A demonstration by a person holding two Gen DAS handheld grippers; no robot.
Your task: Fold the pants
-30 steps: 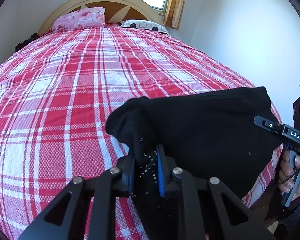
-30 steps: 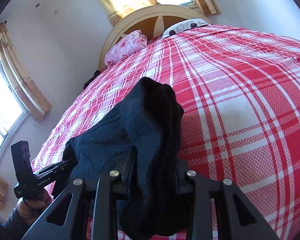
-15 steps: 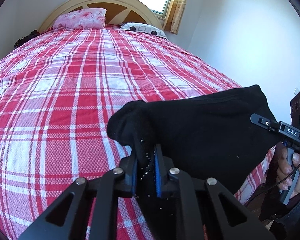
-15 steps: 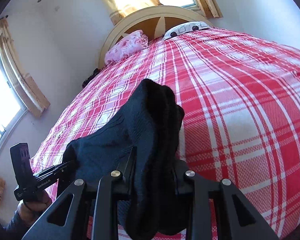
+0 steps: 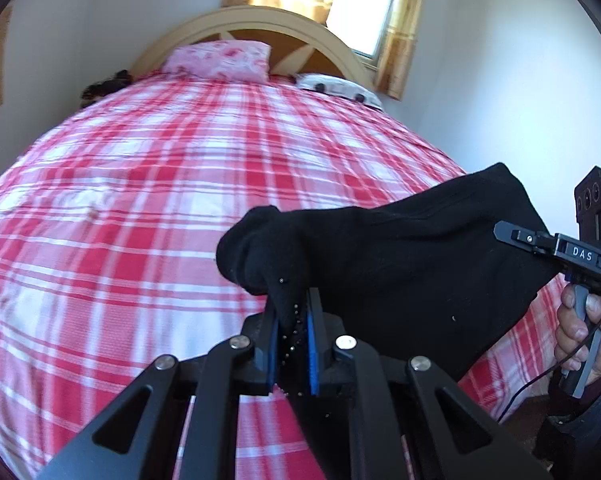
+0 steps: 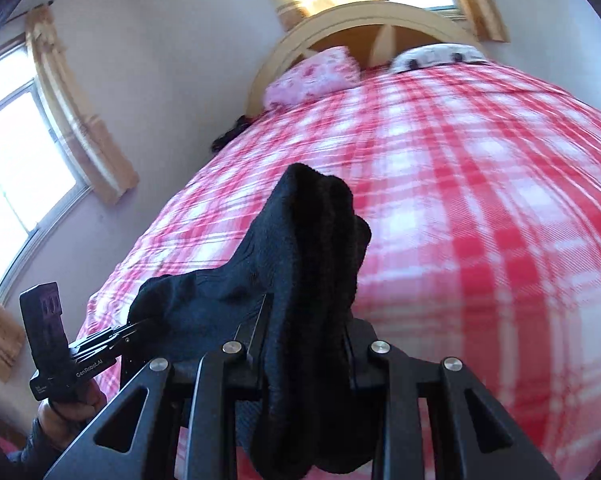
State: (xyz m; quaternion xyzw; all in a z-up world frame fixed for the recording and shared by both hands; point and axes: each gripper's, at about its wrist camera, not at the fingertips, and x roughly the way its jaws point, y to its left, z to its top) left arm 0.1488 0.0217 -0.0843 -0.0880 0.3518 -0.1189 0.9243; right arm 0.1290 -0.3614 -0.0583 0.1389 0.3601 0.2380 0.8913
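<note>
A: How do the jaws of the left gripper (image 5: 292, 320) stand?

B: Pressed nearly together. A thin pinch of the black pants (image 5: 400, 264) sits between the blue pads (image 5: 310, 344), and a bunched knob of cloth bulges just above the fingertips.

A: And the right gripper (image 6: 304, 344)?

B: Its jaws stand a little further apart, but only because the wad between them is thicker. A bulky fold of the pants fills the gap, rises above the fingers in a rounded hump and hangs down below them as well.

A: So where are the pants?

B: Held up between the two grippers, stretched from one to the other above the near edge of the bed (image 5: 140, 200). In the left wrist view the cloth spans to the right as far as the other gripper, which a hand (image 5: 580, 328) grips by its handle. In the right wrist view it sags off to the lower left, where the left gripper clamps the far end.

A: Do they touch the red checked bedspread (image 6: 480, 200)?

B: Cannot tell; the lower edge is hidden behind the grippers. The right wrist view is blurred across the bedspread.
</note>
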